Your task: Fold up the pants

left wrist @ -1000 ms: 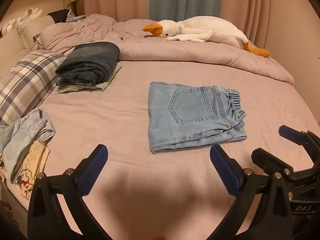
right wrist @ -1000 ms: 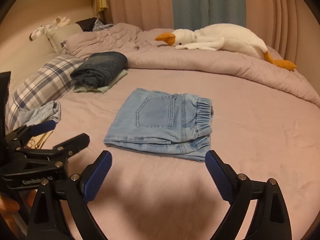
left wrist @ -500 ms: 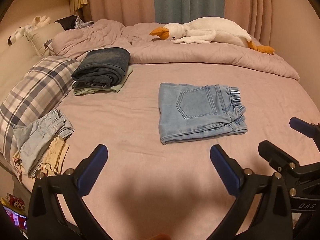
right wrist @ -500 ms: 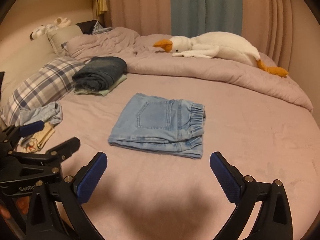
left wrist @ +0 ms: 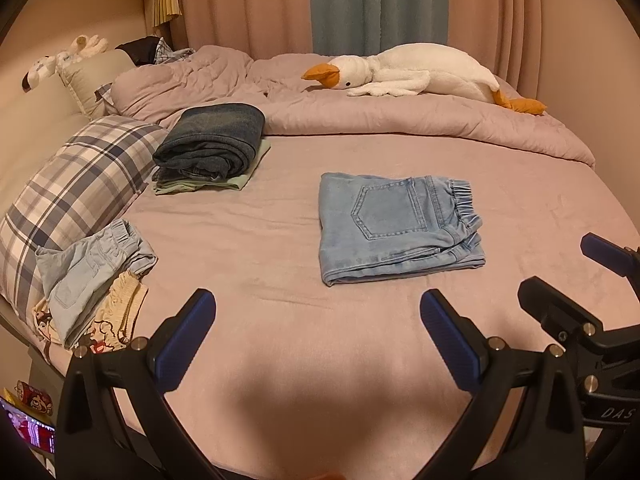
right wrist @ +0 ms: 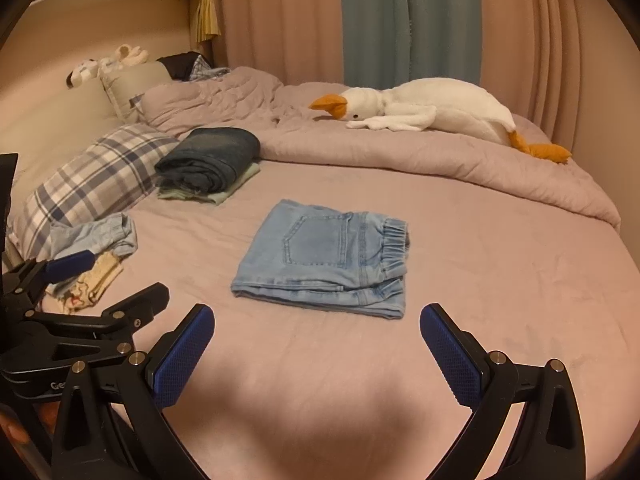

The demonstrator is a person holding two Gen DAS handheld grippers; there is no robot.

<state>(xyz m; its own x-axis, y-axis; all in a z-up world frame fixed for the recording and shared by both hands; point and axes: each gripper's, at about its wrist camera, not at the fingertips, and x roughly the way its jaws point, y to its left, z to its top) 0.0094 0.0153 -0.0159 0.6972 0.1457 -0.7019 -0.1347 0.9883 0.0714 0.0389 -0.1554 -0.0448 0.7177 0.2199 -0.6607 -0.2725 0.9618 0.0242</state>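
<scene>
Folded jeans on the bed

The light jeans [left wrist: 394,226] lie folded in the middle of the bed [left wrist: 520,216], pocket up. Left tool [left wrist: 318,338] and right tool [right wrist: 316,350] hover near them, both spread wide, holding nothing

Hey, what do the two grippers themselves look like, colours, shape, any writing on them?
Both match: the left gripper and right gripper have black angular plastic fingers that spread in a V, fastened with silver screws. Each fingertip carries a blue cross-hatched pad. White lettering shows on the bodies, cut off: "DAS" on the right one, "Ge" on the left. No cables or sleeves show.
</scene>
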